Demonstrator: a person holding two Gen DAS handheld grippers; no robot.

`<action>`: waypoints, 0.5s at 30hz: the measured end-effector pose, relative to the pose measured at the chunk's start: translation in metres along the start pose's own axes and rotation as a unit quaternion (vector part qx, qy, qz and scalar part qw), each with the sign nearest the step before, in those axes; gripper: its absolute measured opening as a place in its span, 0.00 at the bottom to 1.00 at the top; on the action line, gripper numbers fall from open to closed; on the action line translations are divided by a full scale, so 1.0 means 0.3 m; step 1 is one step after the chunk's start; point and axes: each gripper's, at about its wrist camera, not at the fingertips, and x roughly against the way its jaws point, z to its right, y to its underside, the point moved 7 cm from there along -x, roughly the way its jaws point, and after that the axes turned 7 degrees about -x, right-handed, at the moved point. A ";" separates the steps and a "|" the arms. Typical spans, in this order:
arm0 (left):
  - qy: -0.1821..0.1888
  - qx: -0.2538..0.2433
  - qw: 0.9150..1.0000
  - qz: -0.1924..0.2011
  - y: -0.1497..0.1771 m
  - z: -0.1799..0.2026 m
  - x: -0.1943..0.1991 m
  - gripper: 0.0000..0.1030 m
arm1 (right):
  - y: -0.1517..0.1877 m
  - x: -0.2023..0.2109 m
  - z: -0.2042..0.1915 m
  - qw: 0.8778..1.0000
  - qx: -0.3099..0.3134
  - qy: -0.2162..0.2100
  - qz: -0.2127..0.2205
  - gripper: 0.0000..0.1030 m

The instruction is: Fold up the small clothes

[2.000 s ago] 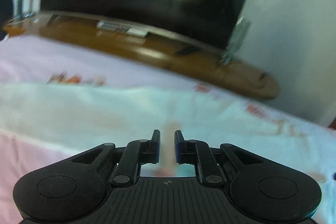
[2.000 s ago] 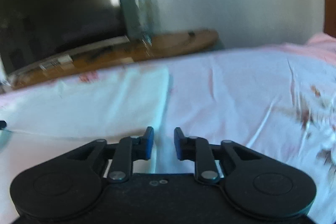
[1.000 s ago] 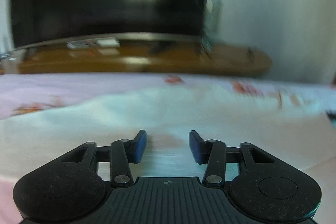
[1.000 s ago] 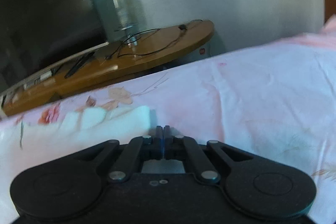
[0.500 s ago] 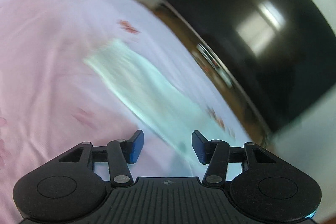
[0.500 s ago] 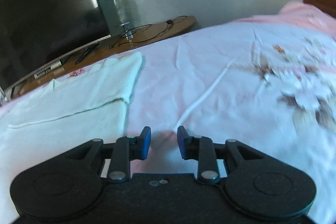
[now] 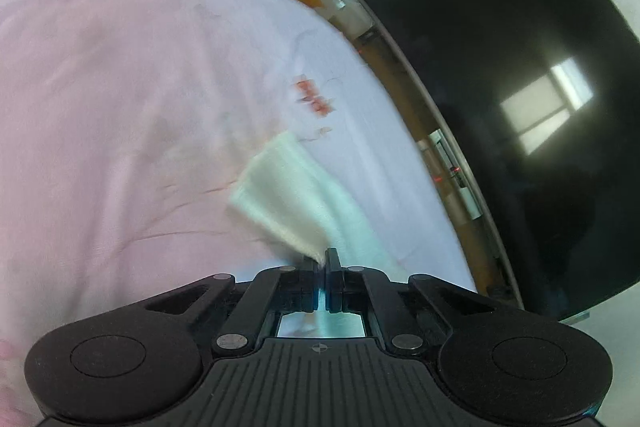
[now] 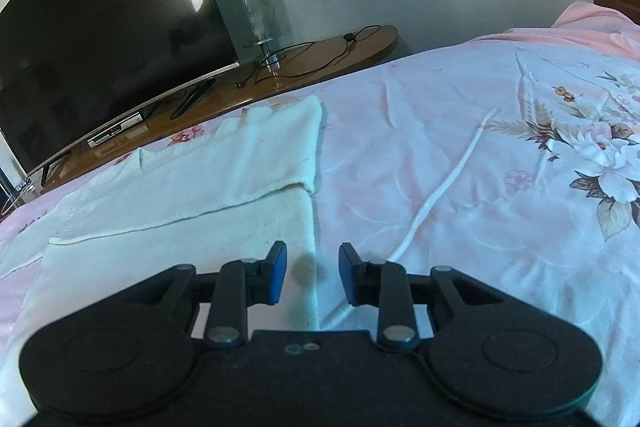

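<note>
Pinching a corner of the white garment (image 7: 286, 201), the left gripper (image 7: 322, 263) is keeping its jaws clenched on the cloth, which is fanning out ahead of the jaws and slightly to their left, blurred, above the pink floral bedsheet (image 7: 120, 87). Beyond the jaws to the right, the dark television (image 7: 520, 87) is standing on a wooden surface (image 7: 452, 187).

In the right wrist view, the right gripper (image 8: 312, 267) is hovering with its jaws released and holding nothing. The garment (image 8: 192, 195) is lying flat on the bedsheet (image 8: 480, 167), with a folded upper layer ahead of the jaws and to their left; its right edge is running down between the jaws. A glass lamp (image 8: 256, 19) is standing far ahead on the wooden surface (image 8: 320, 55).
</note>
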 end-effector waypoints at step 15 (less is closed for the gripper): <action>0.247 -0.455 0.848 -0.113 0.916 1.213 0.081 0.03 | -0.039 0.010 0.017 1.000 -0.025 -0.001 0.018 0.28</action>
